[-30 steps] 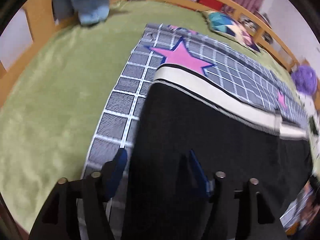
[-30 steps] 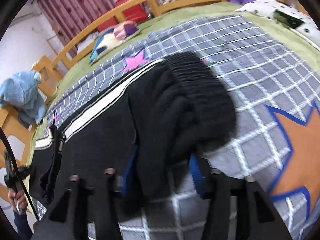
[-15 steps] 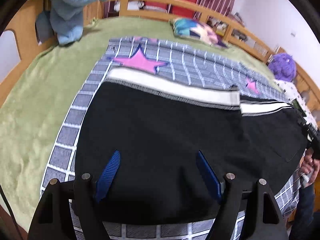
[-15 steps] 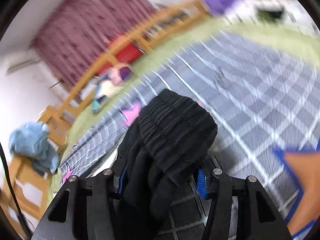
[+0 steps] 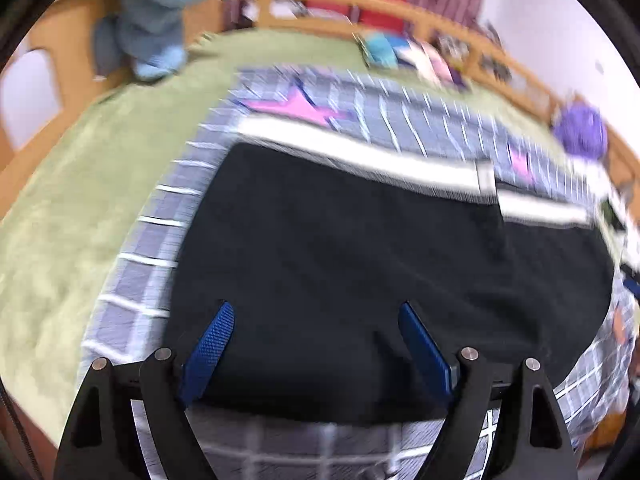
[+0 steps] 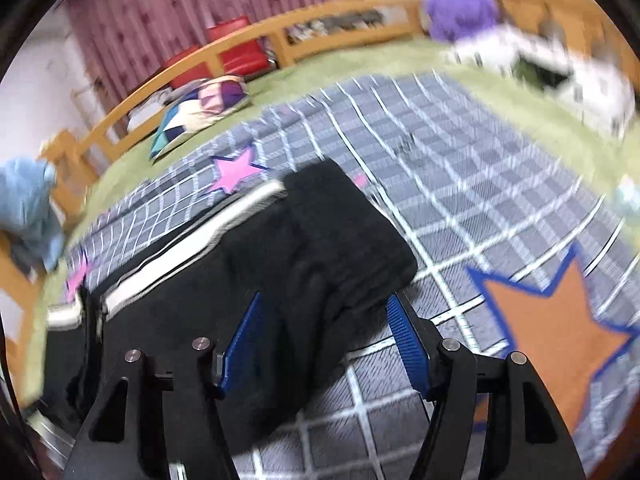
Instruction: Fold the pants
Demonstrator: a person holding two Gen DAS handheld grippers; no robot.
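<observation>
Black pants (image 5: 360, 256) with a white side stripe (image 5: 360, 156) lie flat on a grey checked blanket (image 5: 136, 240). My left gripper (image 5: 316, 320) is open and empty, its blue fingers (image 5: 212, 340) hovering over the near edge of the pants. In the right wrist view the pants' ribbed waistband end (image 6: 340, 232) lies bunched on the blanket. My right gripper (image 6: 324, 320) is open, its blue fingers (image 6: 404, 340) standing either side of that bunched fabric without squeezing it.
The blanket (image 6: 460, 168) with pink and orange stars (image 6: 560, 320) covers a green bedspread (image 5: 80, 184). A wooden bed rail (image 5: 400, 12) runs along the far side. A blue plush (image 5: 156, 12), a colourful cushion (image 6: 200, 112) and a purple plush (image 6: 460, 8) sit near the edges.
My right gripper lifted the bunched waistband end, then lowered it and opened. My left gripper pulled back and swung, so more of the flat pants shows.
</observation>
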